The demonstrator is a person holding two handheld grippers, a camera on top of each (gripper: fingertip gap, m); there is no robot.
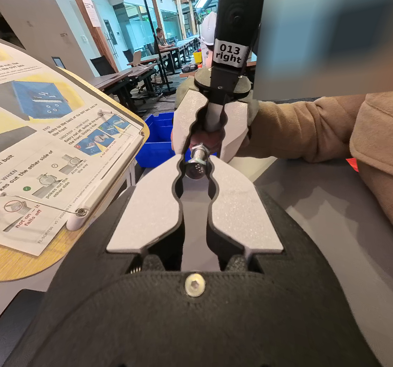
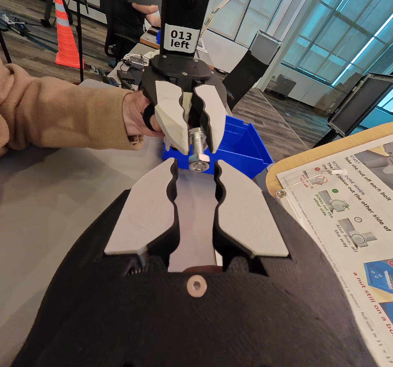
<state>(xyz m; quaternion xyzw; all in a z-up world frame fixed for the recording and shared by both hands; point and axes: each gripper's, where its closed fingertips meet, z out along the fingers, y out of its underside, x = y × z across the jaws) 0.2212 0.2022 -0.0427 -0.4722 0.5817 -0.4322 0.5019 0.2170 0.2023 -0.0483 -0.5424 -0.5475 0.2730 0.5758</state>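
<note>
Left claw (image 1: 195, 162): closed on the head end of a steel bolt (image 1: 194, 172), held in the air above the grey surface (image 2: 63, 186). Right claw (image 2: 196, 162): open, tips flanking the nut (image 2: 198, 159) at the bolt's other end, apparently not touching it. Blue bin (image 2: 240, 150): just behind. Printed sheet (image 2: 340, 208): clipped to a wooden board beside them.
</note>
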